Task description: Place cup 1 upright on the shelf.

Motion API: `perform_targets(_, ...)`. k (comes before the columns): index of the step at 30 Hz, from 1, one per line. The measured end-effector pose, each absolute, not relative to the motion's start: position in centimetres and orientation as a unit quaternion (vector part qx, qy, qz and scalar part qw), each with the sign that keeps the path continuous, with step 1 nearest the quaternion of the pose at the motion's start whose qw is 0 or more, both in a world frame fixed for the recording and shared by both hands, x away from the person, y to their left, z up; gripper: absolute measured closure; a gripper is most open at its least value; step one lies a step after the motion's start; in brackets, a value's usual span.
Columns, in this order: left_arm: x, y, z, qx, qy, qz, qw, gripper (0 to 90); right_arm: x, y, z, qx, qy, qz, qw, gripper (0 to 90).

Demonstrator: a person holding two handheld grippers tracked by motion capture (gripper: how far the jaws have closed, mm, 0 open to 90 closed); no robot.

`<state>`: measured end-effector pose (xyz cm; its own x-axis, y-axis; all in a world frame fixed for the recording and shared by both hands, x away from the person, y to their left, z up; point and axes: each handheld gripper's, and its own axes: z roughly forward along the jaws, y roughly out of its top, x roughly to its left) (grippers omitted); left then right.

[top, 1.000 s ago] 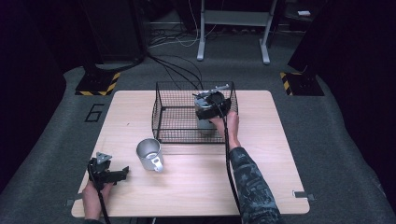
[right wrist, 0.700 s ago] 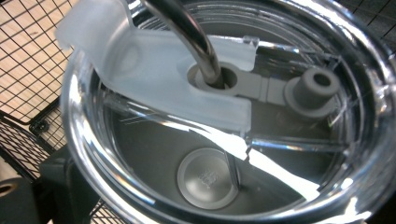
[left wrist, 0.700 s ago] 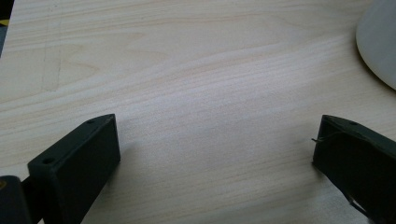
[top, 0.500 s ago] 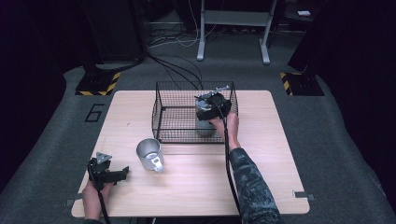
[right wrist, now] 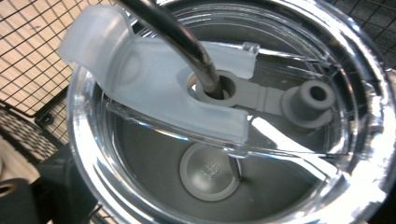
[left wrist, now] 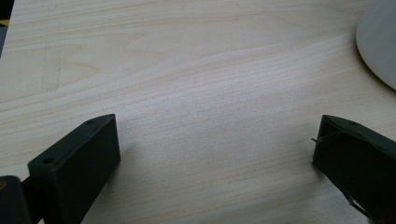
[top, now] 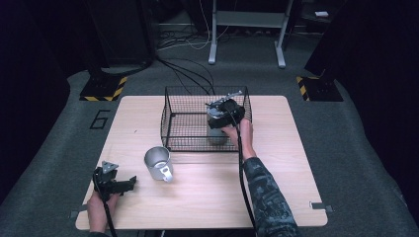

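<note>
Wooden table (top: pixel 207 192); left tool (top: pixel 114 183) spread empty, right tool (top: pixel 225 111) grip unclear over tumbler (right wrist: pixel 224 112)

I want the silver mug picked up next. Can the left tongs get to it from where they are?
Probably yes. The left tongs are open, and only bare table lies between them and the mug close by to their right.

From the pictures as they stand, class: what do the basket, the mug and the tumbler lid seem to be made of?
Basket: black wire, thin open grid.
Mug: probably metal, dull silver sheen.
Tumbler lid: clear plastic, see-through with bright glints.
</note>
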<state>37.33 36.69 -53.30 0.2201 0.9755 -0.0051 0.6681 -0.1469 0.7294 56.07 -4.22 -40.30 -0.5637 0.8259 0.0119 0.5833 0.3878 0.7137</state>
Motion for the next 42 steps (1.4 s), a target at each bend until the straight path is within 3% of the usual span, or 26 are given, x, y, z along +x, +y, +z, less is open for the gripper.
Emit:
perform_targets(7,37.3,36.7,-53.3,0.716,0.574,0.246,0.312,0.5,55.4,-4.5,-39.2,0.431,0.813,0.346,0.183,0.0)
perform_targets(12,37.3,36.7,-53.3,0.716,0.574,0.247,0.312,0.5,54.1,-4.8,-37.7,0.42,0.811,0.347,0.213,0.0)
perform_targets(26,37.3,36.7,-53.3,0.717,0.572,0.248,0.312,0.4,52.1,-5.9,-36.5,0.416,0.811,0.356,0.207,0.0)
perform_targets(42,37.3,36.7,-53.3,0.717,0.572,0.248,0.312,0.5,46.9,-7.7,-35.7,0.376,0.816,0.381,0.217,0.0)
